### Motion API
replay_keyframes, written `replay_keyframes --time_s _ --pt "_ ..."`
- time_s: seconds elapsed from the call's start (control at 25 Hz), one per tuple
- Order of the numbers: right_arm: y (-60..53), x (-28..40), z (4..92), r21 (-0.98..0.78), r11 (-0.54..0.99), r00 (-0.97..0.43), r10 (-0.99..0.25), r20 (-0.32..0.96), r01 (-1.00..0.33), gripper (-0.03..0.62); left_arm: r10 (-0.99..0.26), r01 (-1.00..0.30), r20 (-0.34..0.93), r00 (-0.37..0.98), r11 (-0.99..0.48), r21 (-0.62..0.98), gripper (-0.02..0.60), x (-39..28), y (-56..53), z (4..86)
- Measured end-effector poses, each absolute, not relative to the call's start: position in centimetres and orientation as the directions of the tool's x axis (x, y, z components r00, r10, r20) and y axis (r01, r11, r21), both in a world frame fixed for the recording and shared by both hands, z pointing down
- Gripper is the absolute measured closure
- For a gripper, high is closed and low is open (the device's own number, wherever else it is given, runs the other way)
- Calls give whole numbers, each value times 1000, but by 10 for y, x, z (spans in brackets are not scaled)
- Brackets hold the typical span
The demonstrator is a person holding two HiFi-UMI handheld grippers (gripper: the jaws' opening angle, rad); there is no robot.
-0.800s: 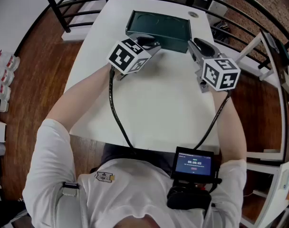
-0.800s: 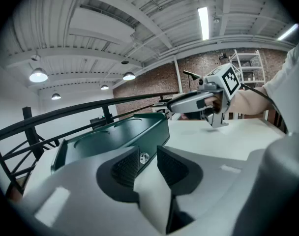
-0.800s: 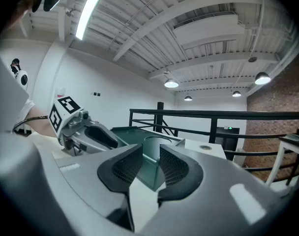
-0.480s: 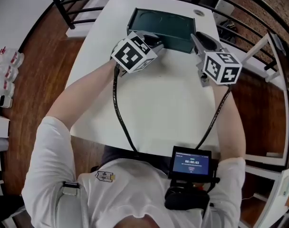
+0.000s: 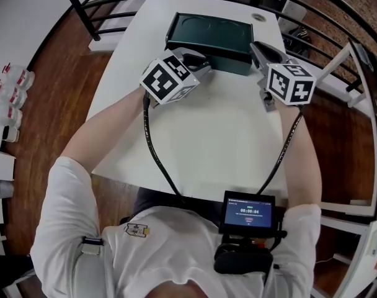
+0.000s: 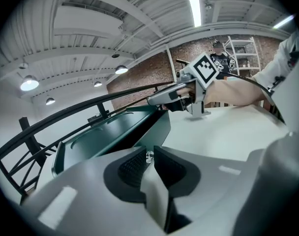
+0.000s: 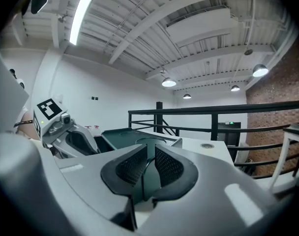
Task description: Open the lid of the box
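A dark green box (image 5: 207, 33) stands at the far end of the white table (image 5: 201, 135), its lid (image 6: 110, 129) recessed on top. My left gripper (image 5: 196, 59) is at the front edge of the lid near the left corner, jaws almost together, with the tips pinching the lid's rim (image 6: 154, 149). My right gripper (image 5: 258, 49) is at the front right corner. Its pads (image 7: 130, 166) are closed on the green lid edge (image 7: 148, 173), which shows in the narrow gap between them. Each gripper view shows the other gripper across the box.
A black railing (image 5: 95, 17) runs round the table's far side. There is a small round disc (image 5: 258, 17) on the table beyond the box. The person's arms and cables cross the near half of the table, and a screen (image 5: 248, 212) hangs at the chest.
Both grippers moved forward from just short of the box to its front edge. The left marker cube has since shifted slightly back and left.
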State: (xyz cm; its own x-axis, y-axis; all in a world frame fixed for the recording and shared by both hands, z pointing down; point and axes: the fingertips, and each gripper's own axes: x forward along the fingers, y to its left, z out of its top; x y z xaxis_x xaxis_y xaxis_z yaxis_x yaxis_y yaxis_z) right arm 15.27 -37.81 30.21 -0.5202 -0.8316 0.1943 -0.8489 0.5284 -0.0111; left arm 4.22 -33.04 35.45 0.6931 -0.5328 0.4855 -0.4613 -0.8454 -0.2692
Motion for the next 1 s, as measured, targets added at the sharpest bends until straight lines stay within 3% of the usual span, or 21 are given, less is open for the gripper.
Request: replay_keyframes --time_s 0.48,1.0 --pt "-380 156 307 -43 515 -510 -828 231 -856 553 -484 -394 509 712 -875 -282 537 29 -245 360" --pt "-372 158 298 -67 514 -516 -831 207 -855 538 -487 -409 490 723 -873 -264 517 25 -237 355"
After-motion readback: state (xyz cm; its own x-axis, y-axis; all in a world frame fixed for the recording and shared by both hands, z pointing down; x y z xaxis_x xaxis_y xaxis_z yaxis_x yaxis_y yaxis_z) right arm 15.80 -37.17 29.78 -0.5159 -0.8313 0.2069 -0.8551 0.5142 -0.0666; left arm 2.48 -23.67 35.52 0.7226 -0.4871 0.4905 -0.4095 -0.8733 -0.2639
